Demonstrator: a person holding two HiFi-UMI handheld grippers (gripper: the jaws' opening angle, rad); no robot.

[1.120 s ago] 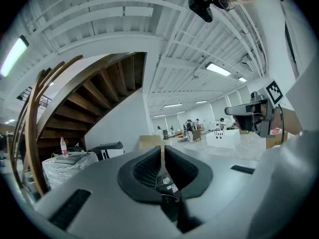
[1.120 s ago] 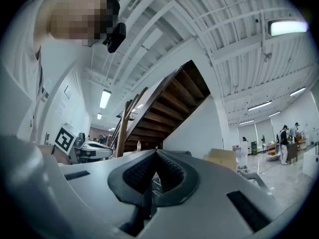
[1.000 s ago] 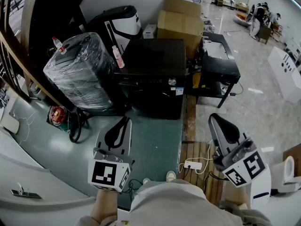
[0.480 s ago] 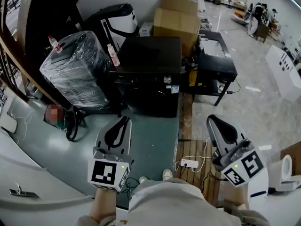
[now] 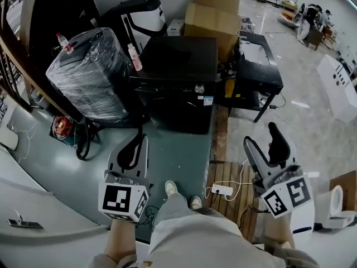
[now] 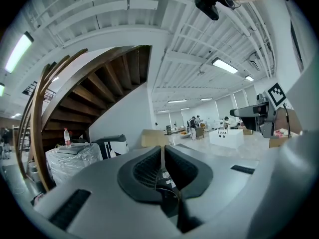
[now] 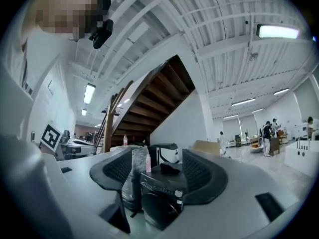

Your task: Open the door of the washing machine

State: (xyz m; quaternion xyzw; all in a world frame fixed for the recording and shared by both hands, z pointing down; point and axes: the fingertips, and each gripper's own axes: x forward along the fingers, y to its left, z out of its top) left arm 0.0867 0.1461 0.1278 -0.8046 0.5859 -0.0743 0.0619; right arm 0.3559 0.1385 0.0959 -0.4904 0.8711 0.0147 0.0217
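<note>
A: Where's the washing machine [image 5: 178,85]?
B: On the floor against the wall, ahead of the person and well apart from both claws. Door [image 5: 174,115] faces us and looks shut. Plastic-wrapped appliance [image 5: 89,74] just beside it on the picture's left, cardboard boxes [image 5: 215,17] behind.
A: Claws?
B: Left claw [image 5: 139,135] is pressed together, empty. Right claw [image 5: 261,137] is opening, pads spread wide. Nothing is between them; the machine only shows far off through the gap.
A: Risks?
B: A few, my read. Power strip [image 5: 222,191] and its cord lie on the wooden slats [image 5: 228,175] by the person's shoes [image 5: 172,187], so a step forward could snag them. Door is black on black. I can't make out the handle or the hinge side, so a claw may land on the rim and slip off. Pink bottle [image 5: 134,57] seems to stand at the top's left edge, and a hard yank could rock the cabinet and tip it. If the door swings left, it may hit the wrapped appliance.
A: Which claw takes it?
B: Probably the right, since it's the one spread.
</note>
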